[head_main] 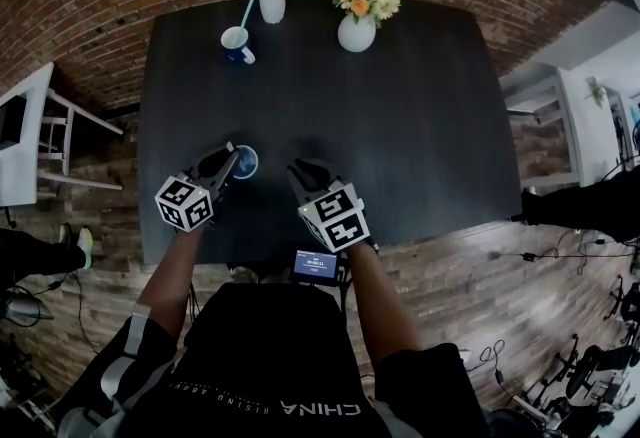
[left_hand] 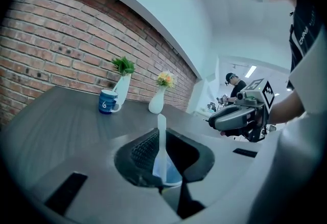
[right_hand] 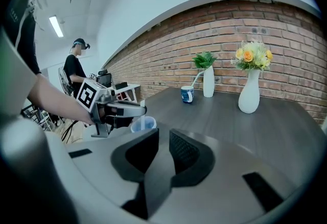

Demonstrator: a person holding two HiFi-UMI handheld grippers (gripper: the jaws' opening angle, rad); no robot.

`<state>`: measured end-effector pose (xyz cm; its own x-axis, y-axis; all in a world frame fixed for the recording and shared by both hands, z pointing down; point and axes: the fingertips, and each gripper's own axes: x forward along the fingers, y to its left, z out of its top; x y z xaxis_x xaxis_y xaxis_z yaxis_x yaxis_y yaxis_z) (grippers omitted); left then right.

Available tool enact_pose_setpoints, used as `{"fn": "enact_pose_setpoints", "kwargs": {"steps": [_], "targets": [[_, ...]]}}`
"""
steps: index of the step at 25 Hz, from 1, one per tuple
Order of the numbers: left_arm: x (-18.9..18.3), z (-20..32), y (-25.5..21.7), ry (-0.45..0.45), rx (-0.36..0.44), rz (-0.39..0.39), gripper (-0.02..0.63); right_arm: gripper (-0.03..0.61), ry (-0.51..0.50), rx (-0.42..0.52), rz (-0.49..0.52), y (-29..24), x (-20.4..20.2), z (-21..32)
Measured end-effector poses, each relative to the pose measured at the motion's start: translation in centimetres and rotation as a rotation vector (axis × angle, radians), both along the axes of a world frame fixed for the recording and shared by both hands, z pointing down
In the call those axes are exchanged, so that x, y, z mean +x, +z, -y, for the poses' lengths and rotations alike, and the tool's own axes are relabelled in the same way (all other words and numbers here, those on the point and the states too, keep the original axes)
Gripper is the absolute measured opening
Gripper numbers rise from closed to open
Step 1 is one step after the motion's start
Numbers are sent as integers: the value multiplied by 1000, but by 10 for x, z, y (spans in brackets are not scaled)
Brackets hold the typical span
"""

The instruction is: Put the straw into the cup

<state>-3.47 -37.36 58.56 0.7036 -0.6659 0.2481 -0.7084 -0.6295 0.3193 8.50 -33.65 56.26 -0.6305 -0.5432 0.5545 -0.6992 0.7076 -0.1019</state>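
A dark bench [head_main: 400,106] stands against a brick wall. The left gripper [left_hand: 161,140] has its jaws pinching the white straw [left_hand: 161,131], held upright, with its lower end at the mouth of the clear cup [left_hand: 172,176]. The cup stands directly beneath, at the near left of the bench. The right gripper [right_hand: 162,138] hangs just to the right, jaws a narrow gap apart with nothing between them. The insertion step appears to be in hand. Next the straw likely needs lowering straight down until it rests inside, and then the jaws can spread.
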Motion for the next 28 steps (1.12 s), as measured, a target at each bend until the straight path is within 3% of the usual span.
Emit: {"fn": "enact_pose_setpoints", "kwargs": {"steps": [13,28], "targets": [[-1,4,4,0,-10,39,40,55,-6,-6,5,1,-3,3],[-25,9,-17,-63,23,54,152,55,-14,7,7,-4,-18,0]]}}
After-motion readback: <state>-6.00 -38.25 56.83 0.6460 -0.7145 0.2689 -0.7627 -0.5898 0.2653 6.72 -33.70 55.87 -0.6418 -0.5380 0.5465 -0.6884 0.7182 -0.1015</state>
